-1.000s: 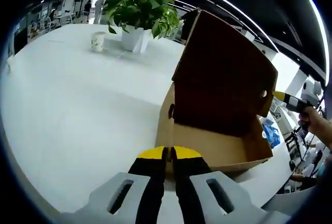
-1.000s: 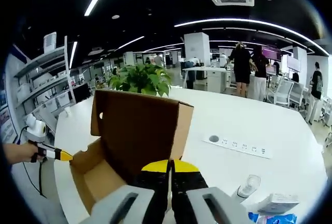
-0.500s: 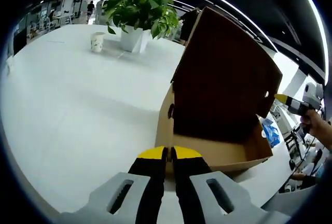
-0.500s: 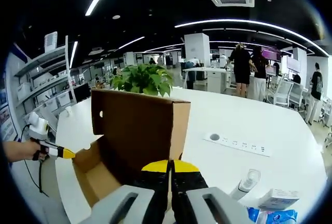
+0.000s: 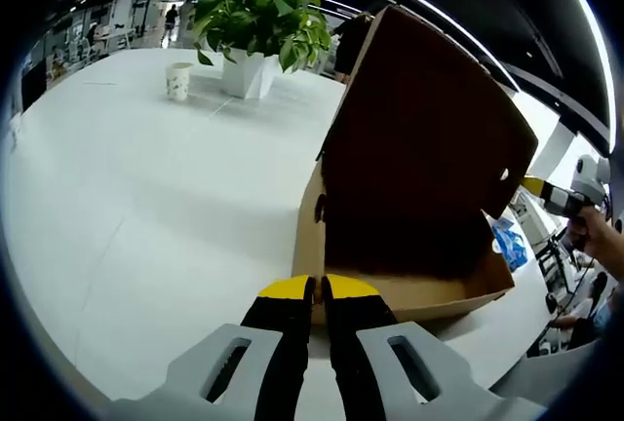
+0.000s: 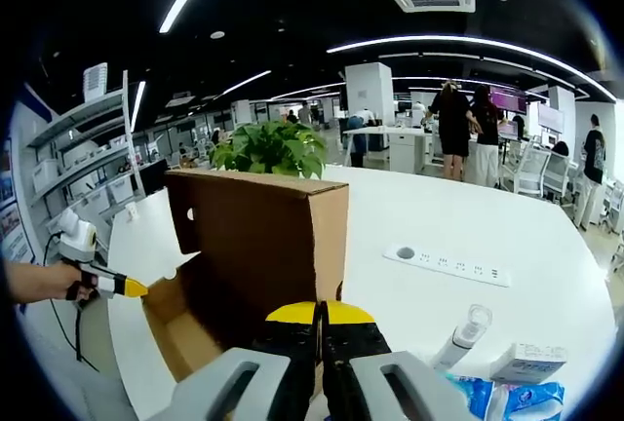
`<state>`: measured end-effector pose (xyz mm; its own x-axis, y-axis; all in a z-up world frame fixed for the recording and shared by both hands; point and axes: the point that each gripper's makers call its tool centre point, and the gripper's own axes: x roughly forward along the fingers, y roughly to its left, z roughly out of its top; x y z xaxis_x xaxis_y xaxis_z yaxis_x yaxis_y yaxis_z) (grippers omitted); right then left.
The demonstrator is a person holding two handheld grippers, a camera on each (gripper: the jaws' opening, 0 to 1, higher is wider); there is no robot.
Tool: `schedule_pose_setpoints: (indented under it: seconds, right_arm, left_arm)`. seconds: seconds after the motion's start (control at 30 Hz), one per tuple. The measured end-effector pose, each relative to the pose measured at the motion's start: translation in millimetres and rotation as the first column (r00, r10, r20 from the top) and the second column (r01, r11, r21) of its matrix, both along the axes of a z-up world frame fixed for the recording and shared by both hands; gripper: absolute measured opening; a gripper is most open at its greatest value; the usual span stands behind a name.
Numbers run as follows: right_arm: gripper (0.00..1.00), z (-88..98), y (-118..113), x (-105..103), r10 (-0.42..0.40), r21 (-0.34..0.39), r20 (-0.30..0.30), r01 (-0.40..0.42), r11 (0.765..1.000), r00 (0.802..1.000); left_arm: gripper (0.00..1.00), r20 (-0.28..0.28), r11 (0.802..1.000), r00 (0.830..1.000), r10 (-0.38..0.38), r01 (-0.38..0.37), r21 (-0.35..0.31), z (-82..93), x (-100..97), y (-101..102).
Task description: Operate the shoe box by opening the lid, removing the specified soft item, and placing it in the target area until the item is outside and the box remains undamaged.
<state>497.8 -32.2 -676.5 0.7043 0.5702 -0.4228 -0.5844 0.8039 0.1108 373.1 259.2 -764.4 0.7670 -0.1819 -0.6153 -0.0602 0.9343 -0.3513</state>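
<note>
While the shoe box [image 5: 409, 246] is sitting on the white table [image 5: 146, 197] with its lid [image 5: 429, 129] standing upright, left gripper [image 5: 319, 289] and right gripper [image 6: 319, 312] are staying clenched at opposite box edges; soft item hidden.

The left gripper [image 5: 318, 289] is seen with its two yellow-tipped jaws pressed together, nothing being held between them. The right gripper [image 6: 319, 314] is likewise closed, jaw against jaw. In the right gripper view, the left gripper is held in a hand [image 6: 39, 282] at the left edge.
</note>
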Motion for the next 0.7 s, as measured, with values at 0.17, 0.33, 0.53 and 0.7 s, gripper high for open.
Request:
schedule_pose_setpoints:
  seconds: [0.17,0.33,0.53,0.7]
  right_arm:
    - [0.0,-1.2,0,-7,-0.01,0.026,-0.02,0.011,1.0,1.0]
    - [0.0,-3.8,-2,-14,-0.017,0.048,-0.035,0.018,0.999,0.999]
    - [0.0,-6.1,-2,-20,-0.031,0.065,-0.046,0.034,0.997,0.998]
    - [0.0,-9.1,-2,-25,-0.036,0.077,-0.058,0.04,0.996,0.998]
  left_arm:
    - [0.03,0.008,1.0,1.0,-0.01,0.01,0.009,-0.1,0.6,0]
    - [0.03,0.01,1.0,1.0,-0.016,0.016,0.012,0.0,0.3,0]
    - [0.03,0.01,0.999,1.0,-0.03,0.03,0.019,0.0,-0.3,0]
    - [0.03,0.015,0.999,0.999,-0.029,0.028,0.014,-0.2,-0.3,0]
